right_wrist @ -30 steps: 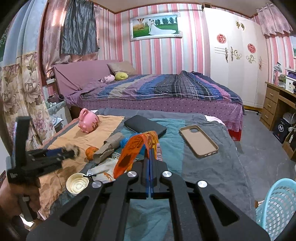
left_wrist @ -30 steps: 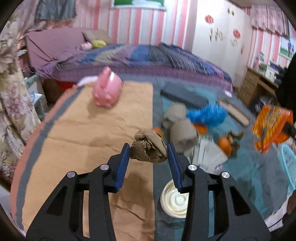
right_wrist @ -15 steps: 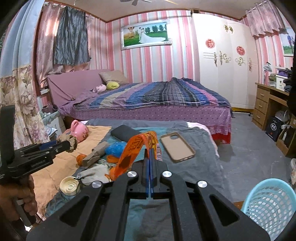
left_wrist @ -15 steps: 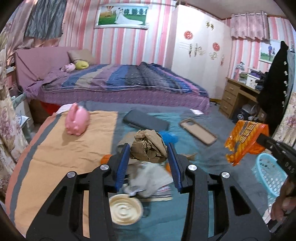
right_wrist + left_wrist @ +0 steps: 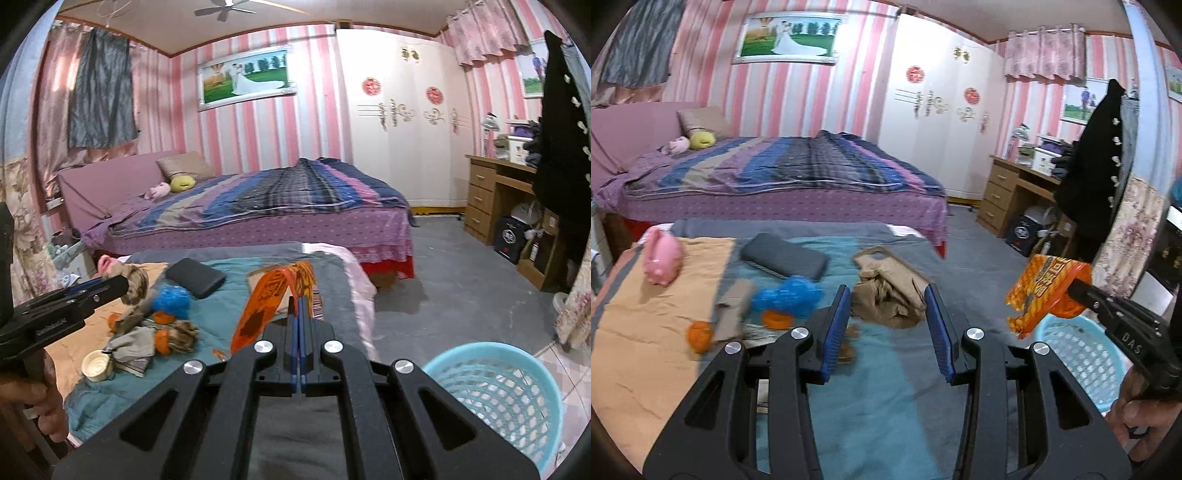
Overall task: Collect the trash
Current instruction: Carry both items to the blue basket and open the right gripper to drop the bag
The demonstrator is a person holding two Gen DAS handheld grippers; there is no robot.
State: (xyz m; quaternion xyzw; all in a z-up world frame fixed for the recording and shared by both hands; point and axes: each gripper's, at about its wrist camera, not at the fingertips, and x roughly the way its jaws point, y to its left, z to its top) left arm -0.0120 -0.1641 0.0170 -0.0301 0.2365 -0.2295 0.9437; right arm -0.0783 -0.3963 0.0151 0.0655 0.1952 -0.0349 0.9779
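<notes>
My left gripper (image 5: 886,306) is shut on a crumpled brown paper wad (image 5: 886,301) and holds it above the blanket; it also shows in the right wrist view (image 5: 135,284). My right gripper (image 5: 300,306) is shut on an orange snack wrapper (image 5: 266,306), also seen in the left wrist view (image 5: 1043,291) above a light blue mesh basket (image 5: 1082,363). The basket (image 5: 495,391) stands on the floor at the lower right of the right wrist view. Loose trash lies on the blanket: a blue wad (image 5: 786,295), orange peels (image 5: 700,334), a cardboard tube (image 5: 733,308).
A pink piggy bank (image 5: 661,260), a dark case (image 5: 783,256), a phone case (image 5: 875,254) and a round lid (image 5: 96,363) lie on the low bed. A big bed (image 5: 258,206) stands behind, a wooden desk (image 5: 495,192) at right.
Both grippers have swung right, towards the basket, with their loads still held. The basket has come closer in both views.
</notes>
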